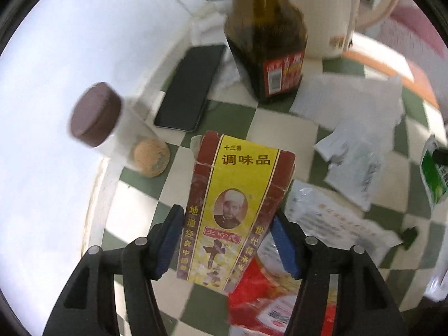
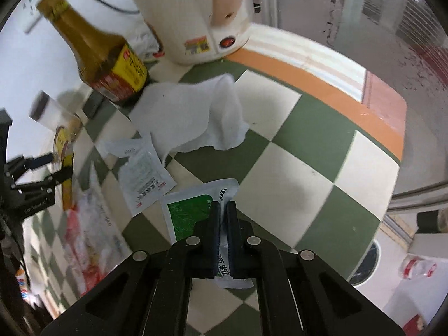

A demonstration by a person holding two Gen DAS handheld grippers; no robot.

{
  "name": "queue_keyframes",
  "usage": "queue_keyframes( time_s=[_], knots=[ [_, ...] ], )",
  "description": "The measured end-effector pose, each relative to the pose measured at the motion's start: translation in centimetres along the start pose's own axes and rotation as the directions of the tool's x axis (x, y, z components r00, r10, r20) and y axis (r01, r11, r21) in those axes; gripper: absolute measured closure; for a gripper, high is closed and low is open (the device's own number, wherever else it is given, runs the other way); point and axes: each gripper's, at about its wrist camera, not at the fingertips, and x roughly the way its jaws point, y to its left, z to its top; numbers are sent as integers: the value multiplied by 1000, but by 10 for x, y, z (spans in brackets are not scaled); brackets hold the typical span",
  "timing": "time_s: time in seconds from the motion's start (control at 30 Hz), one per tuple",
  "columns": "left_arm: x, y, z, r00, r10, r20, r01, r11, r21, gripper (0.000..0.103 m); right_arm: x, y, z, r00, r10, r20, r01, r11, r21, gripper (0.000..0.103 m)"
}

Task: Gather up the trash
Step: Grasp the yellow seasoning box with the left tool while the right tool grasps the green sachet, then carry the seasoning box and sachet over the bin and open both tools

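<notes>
My left gripper [image 1: 226, 214] is shut on a yellow and red spice box [image 1: 235, 184], with a blue pad against each long side. The box stands upright over the green and cream checked tablecloth [image 1: 140, 204]. My right gripper [image 2: 223, 205] is shut on the edge of a green and white sachet [image 2: 190, 212], which is pinched between its fingers above the cloth. On the table lie a white tissue [image 2: 196, 112], a torn white sachet [image 2: 142, 173] and a red and white wrapper [image 2: 84, 229]. The left gripper [image 2: 56, 165] with the box shows at the far left of the right wrist view.
A dark sauce bottle [image 1: 266, 42] and a cream kettle [image 2: 190, 14] stand at the back. A black phone [image 1: 190, 86] and a brown-lidded jar [image 1: 112, 123] sit by the white wall. The cloth's orange border [image 2: 322, 84] marks the table's right edge, with floor beyond.
</notes>
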Motion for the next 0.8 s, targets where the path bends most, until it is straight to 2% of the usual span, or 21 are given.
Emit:
queue_keyframes(
  time_s=[0.23,0.4,0.47,0.6,0.7,0.8],
  knots=[
    [-69,-24,3,992,-33,123,47,993,-110,45,-29,-21,-6,996,58,63,-63,995,83,99],
    [-122,-61,6,972,-95,216,127,982,-138,45,-51,-54,-4,989,78,127,-96,985,146,99],
    [-137,-85,12,960,-145,241,177,977,-119,45,-63,-74,-8,985,78,155,-105,980,172,99],
    [-157,-154,21,935,-245,258,268,962,-56,45,-94,-138,-34,977,57,205,-109,962,251,99],
    [-160,-225,29,910,-346,228,353,936,9,45,-115,-201,-71,974,10,228,-87,939,332,99],
    [-153,-309,34,880,-445,164,438,895,80,45,-127,-274,-121,973,-64,224,-42,899,436,99]
  ],
)
